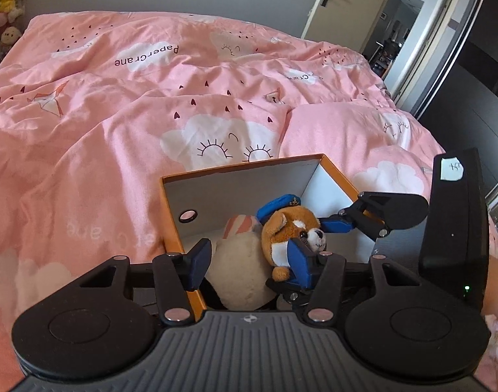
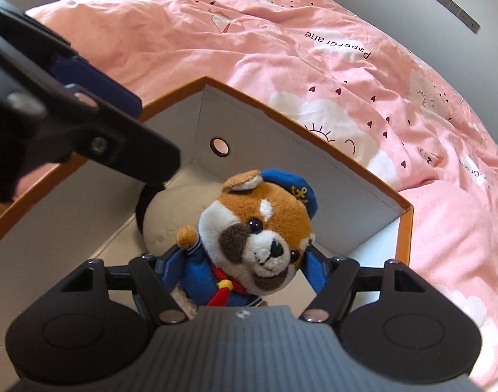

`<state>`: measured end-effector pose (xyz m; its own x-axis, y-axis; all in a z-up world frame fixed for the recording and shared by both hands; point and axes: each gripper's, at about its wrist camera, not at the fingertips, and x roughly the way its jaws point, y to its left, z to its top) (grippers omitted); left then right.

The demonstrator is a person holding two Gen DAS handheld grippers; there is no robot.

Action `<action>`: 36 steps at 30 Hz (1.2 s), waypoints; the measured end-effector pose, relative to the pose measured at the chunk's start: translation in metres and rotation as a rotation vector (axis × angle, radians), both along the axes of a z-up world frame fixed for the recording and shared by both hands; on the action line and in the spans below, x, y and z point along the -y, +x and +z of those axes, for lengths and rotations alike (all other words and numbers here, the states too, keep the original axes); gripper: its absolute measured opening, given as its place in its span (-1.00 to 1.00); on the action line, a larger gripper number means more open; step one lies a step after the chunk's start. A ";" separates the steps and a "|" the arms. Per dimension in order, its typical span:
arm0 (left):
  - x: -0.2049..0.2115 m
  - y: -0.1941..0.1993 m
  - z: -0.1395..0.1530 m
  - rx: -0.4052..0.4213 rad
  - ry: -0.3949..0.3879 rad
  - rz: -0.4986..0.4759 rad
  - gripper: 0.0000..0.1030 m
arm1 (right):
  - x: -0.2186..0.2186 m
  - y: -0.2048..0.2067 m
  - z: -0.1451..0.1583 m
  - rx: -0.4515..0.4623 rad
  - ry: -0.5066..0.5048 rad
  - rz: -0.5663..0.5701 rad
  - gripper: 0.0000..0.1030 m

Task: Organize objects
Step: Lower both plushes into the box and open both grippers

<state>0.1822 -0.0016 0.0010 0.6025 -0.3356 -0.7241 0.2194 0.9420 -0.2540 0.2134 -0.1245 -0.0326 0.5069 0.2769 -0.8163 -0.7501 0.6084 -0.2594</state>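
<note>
Your right gripper (image 2: 245,271) is clamped on the dog plush (image 2: 252,228), pads squeezing its blue-jacketed body from both sides just below the head. The dog is hanging inside the orange box (image 2: 405,228), low over the white floor, pressed up against the cream plush (image 2: 170,225) that's already lying in there. So you're basically at the drop-off.

Your left gripper (image 1: 249,261) is spread wide and holding nothing. One of its pads sits by the near wall of the box, the other is right up against the dog's side, though I can't tell if it's actually touching. It looks crowded in there, so I'd pull the left one back a bit before you let go, otherwise the dog may snag on that pad or flop onto it.

For the release itself: ease the dog down until its bottom rests on the box floor or on the cream plush, then open slowly. It's soft and top-heavy with that big head, so I'd guess it tips over if you drop it from any height.

Orientation: the dog is roughly upright, long axis running head to feet, tilted a little. The blue cap points up toward the far corner of the box, and the face looks straight back at your right camera. Its feet are hidden below the gripper.
</note>
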 end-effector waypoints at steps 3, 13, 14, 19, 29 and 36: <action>0.000 -0.001 0.000 0.007 0.046 -0.072 0.18 | 0.000 -0.002 -0.003 0.003 -0.055 0.034 0.44; 0.037 0.003 -0.011 0.076 0.282 -0.380 0.18 | 0.012 0.026 -0.010 -0.078 -0.089 -0.022 0.50; 0.041 0.004 -0.014 0.080 0.310 -0.409 0.18 | 0.013 0.028 -0.010 -0.084 -0.083 -0.023 0.51; 0.058 0.012 -0.028 0.072 0.390 -0.518 0.19 | 0.020 0.024 -0.003 -0.051 -0.089 0.062 0.59; 0.082 0.038 -0.059 -0.023 0.522 -0.588 0.12 | 0.030 0.027 0.003 -0.163 -0.072 0.183 0.20; 0.063 0.057 -0.060 -0.126 0.489 -0.394 0.12 | 0.020 0.040 -0.012 -0.235 -0.055 0.068 -0.16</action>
